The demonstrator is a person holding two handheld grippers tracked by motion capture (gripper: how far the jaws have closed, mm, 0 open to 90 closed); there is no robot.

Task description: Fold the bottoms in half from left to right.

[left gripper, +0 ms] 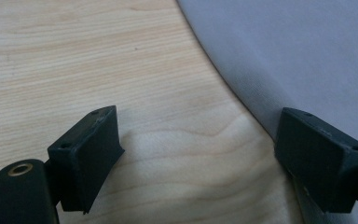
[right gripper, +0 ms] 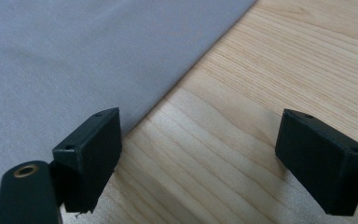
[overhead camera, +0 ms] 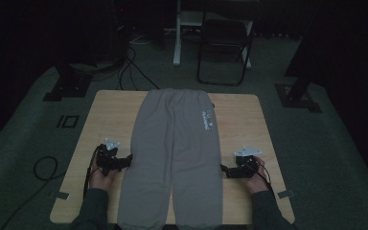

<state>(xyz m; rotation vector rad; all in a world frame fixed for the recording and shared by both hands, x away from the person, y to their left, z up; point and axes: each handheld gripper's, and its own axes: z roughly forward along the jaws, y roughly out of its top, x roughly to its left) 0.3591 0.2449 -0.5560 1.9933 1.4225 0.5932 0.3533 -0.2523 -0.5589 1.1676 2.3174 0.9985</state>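
Both your grippers sat low at the table edges, grey sweatpants [overhead camera: 175,158] flat lengthwise down the wooden table [overhead camera: 110,110], left gripper [overhead camera: 128,158] jaws spread wide at the left leg's edge, nothing between them, right gripper [overhead camera: 223,168] likewise released at the right leg's edge.

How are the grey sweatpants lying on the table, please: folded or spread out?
Spread out: the grey sweatpants lie flat on the table, both legs side by side.
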